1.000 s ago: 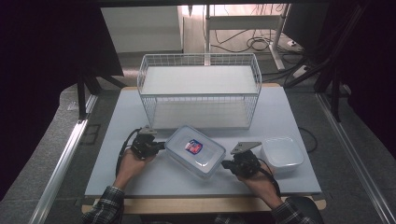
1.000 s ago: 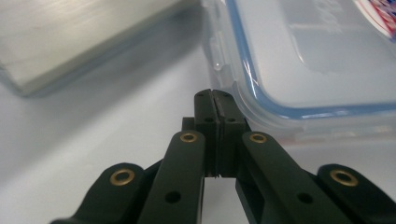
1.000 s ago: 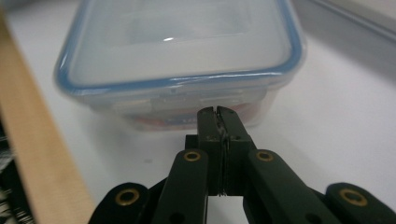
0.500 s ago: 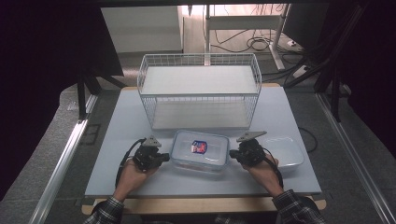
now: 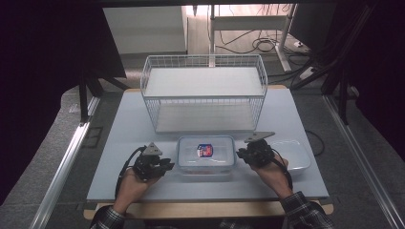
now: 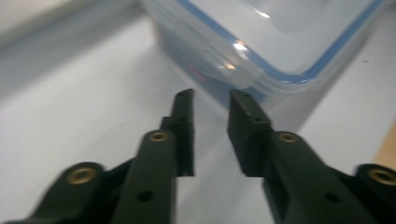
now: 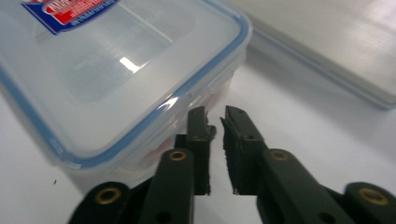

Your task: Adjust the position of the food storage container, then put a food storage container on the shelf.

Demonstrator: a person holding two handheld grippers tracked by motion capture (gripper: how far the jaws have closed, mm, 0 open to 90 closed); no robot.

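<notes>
Container: a clear plastic food container (image 5: 206, 155) with a snap-on lid lies flat at lower centre of the high view, between the two grippers.
Lid: transparent, rectangular with rounded corners, edged by a thin blue seal line; a red, white and blue label (image 5: 205, 150) sits at its middle. In the right gripper view the same label (image 7: 65, 11) shows at the upper left of the frame.
Contents: something reddish shows faintly through the side wall; what it is cannot be told.
Latch: a clear locking flap (image 6: 236, 58) folds down over the corner nearest the left gripper's jaws.
Left gripper: the left gripper (image 6: 211, 99), at lower left of the high view, has just been opening; its jaws stand apart with nothing between them, the tips just short of the container's wall.
Right gripper: the right gripper (image 7: 215, 116), at lower right of centre in the high view, has also just been opening; a narrow gap shows between its jaws, empty, right beside the container's edge.
Setting: a white table (image 5: 124, 133); a white wire basket (image 5: 205, 93) stands behind the container at upper centre; a shallow white dish (image 5: 296, 153) lies at right, just beyond the right gripper.
</notes>
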